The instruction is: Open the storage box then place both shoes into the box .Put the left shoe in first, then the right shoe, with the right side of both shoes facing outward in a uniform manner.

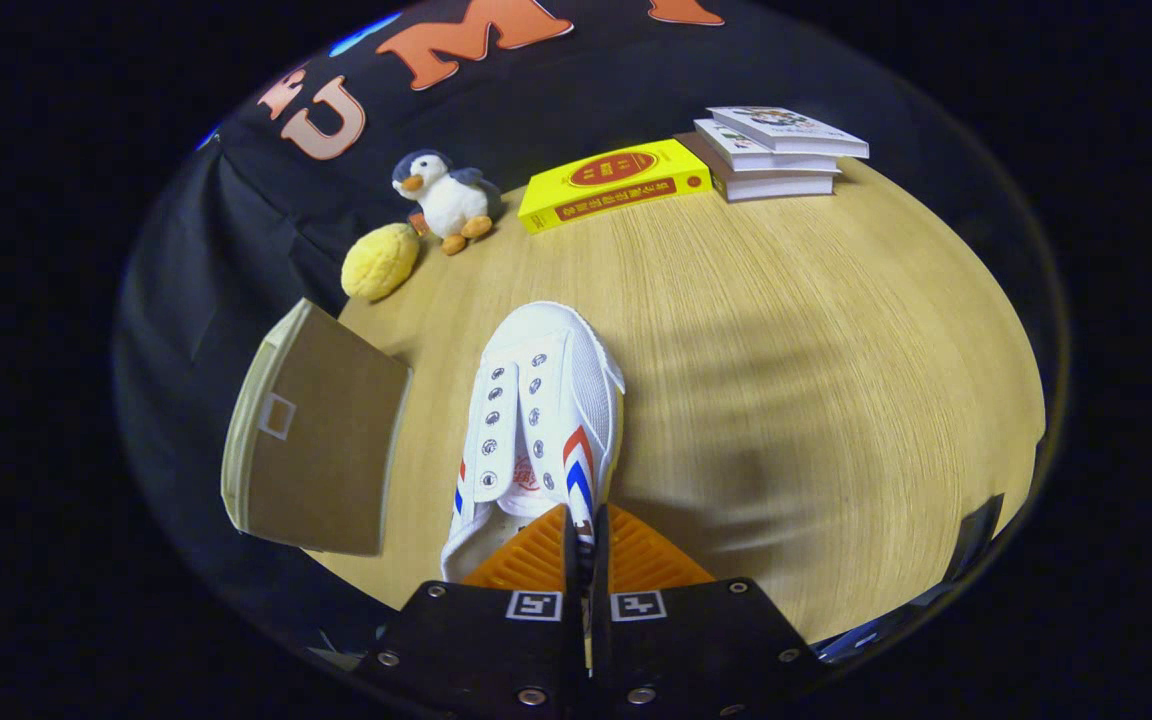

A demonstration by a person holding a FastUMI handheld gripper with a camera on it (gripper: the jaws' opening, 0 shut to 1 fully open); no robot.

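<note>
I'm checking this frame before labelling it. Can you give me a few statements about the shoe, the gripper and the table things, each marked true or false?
1. The gripper is closed on the white shoe's edge. True.
2. The storage box lies right of the shoe. False: left.
3. The penguin toy stands on the stacked books. False: on the table.
4. A yellow book lies beyond the shoe. True.

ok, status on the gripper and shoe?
Gripper shut on shoe, pinching the heel-side collar. Shoe over the table, toe pointing away. Box just left of shoe, brown face toward camera. Nothing between shoe and box.
</note>
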